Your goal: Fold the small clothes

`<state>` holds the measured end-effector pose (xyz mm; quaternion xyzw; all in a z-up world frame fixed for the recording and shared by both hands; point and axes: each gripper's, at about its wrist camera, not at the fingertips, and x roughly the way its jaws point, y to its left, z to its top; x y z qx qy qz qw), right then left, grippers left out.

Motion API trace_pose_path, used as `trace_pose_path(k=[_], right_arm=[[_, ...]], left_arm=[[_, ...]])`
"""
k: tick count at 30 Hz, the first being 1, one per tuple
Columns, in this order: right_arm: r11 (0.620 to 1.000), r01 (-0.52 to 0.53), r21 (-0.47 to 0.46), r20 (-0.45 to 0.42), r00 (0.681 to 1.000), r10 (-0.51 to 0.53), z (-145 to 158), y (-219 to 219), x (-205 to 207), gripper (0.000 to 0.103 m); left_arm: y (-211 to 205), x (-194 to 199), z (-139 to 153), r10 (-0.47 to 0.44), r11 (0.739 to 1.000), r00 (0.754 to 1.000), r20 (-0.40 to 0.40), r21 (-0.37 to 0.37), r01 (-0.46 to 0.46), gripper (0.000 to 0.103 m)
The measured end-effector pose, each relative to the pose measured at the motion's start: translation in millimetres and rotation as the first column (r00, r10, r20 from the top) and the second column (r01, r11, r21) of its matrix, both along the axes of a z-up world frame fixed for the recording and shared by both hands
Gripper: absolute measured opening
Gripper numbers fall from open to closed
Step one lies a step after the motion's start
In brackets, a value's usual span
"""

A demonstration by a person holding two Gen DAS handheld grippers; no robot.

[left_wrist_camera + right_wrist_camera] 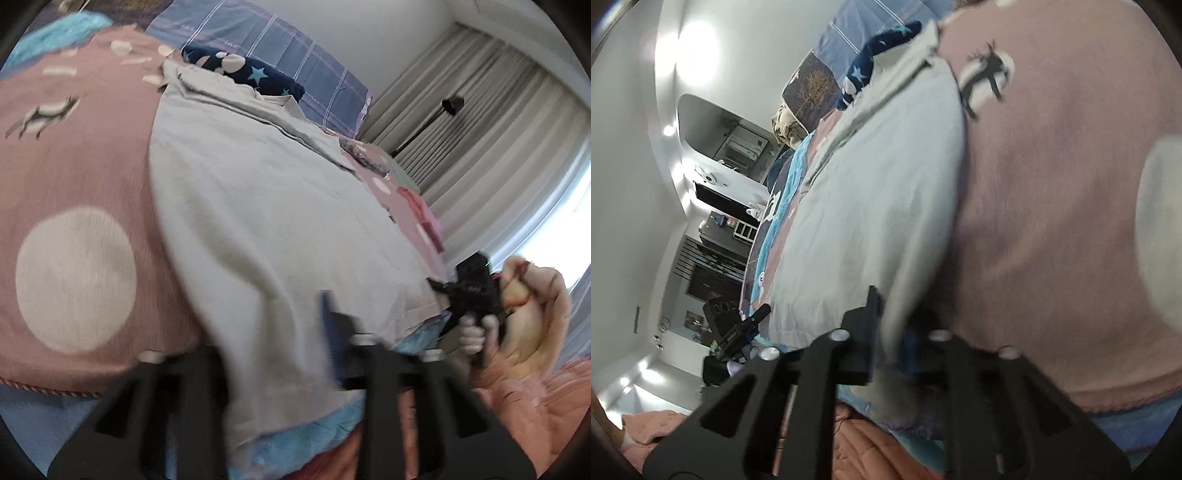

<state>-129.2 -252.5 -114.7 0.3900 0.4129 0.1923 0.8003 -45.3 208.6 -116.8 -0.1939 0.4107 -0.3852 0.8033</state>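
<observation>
A pale grey garment [258, 184] lies spread flat on a pink blanket [74, 166] on the bed. Its near hem drapes over the bed's front edge. My left gripper [319, 323] is at that hem, its blue-padded finger [328, 314] pressed into the cloth, shut on the hem. In the right wrist view the same garment [871, 166] runs away from my right gripper [894, 330], which is shut on the hem at the other near corner. Each gripper shows in the other's view: the right gripper [441, 286] in a hand [535, 295], the left gripper [757, 314] at the far corner.
A navy star-print cloth [258, 74] and a plaid pillow [277, 37] lie beyond the garment's far end. Curtains [480, 110] hang past the bed. A salmon quilted sleeve [535, 406] is at the near edge. Shelves and furniture [720, 240] stand across the room.
</observation>
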Motion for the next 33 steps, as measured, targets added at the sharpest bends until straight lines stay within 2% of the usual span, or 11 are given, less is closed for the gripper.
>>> trace_pose_path(k=[1, 3, 5, 8, 12, 14, 15, 18, 22, 27, 33], right_arm=[[1.0, 0.012, 0.02, 0.006, 1.0, -0.012, 1.8, -1.6, -2.0, 0.006], [0.998, 0.035, 0.054, 0.064, 0.997, -0.039, 20.3, -5.8, -4.9, 0.004], [0.997, 0.045, 0.059, 0.133, 0.99, -0.053, 42.9, -9.8, -8.2, 0.004], [0.997, 0.063, 0.031, 0.266, 0.961, -0.069, 93.8, -11.3, -18.1, 0.004], [0.997, 0.031, 0.073, 0.383, 0.922, -0.056, 129.2, -7.7, -49.4, 0.004], [0.999, 0.034, 0.04, 0.431, 0.901, -0.047, 140.2, -8.7, -73.3, 0.004], [0.997, 0.07, -0.033, 0.441, 0.896, -0.048, 146.1, -8.1, -87.7, 0.004], [0.984, 0.145, -0.104, 0.354, 0.93, -0.1, 132.8, -18.4, -95.0, 0.004], [0.986, 0.167, -0.001, 0.284, 0.945, -0.16, 101.2, -30.6, -79.2, 0.004], [0.988, 0.151, -0.028, 0.306, 0.942, -0.136, 105.8, -22.4, -59.5, 0.006], [0.982, 0.173, -0.07, 0.371, 0.919, -0.135, 129.5, -15.2, -28.8, 0.008]], left_arm=[[2.9, 0.5, -0.6, 0.002, 1.0, 1.0, -0.02, -0.025, -0.003, 0.004], [4.1, 0.2, 11.2, 0.01, 0.997, 1.0, 0.005, -0.074, -0.01, 0.004], [1.8, -2.5, 36.9, 0.002, 0.992, 0.996, 0.091, -0.125, 0.009, 0.004], [-3.7, -10.8, 82.7, 0.002, 0.987, 0.972, 0.235, -0.16, 0.036, 0.004], [-0.5, -31.2, 122.9, -0.003, 0.972, 0.942, 0.334, -0.219, 0.081, 0.003], [6.2, -52.1, 135.9, -0.001, 0.972, 0.922, 0.386, -0.218, 0.093, 0.003], [8.2, -60.4, 139.5, 0.005, 0.975, 0.915, 0.404, -0.206, 0.085, 0.003], [14.6, -67.8, 133.7, 0.023, 0.98, 0.924, 0.381, -0.191, 0.054, 0.004], [9.1, -56.1, 115.1, 0.048, 0.985, 0.948, 0.316, -0.174, 0.008, 0.004], [0.0, -35.3, 112.2, 0.071, 0.993, 0.956, 0.285, -0.115, -0.039, 0.007], [-5.4, -16.3, 121.6, 0.112, 0.986, 0.95, 0.293, -0.149, -0.071, 0.007]])
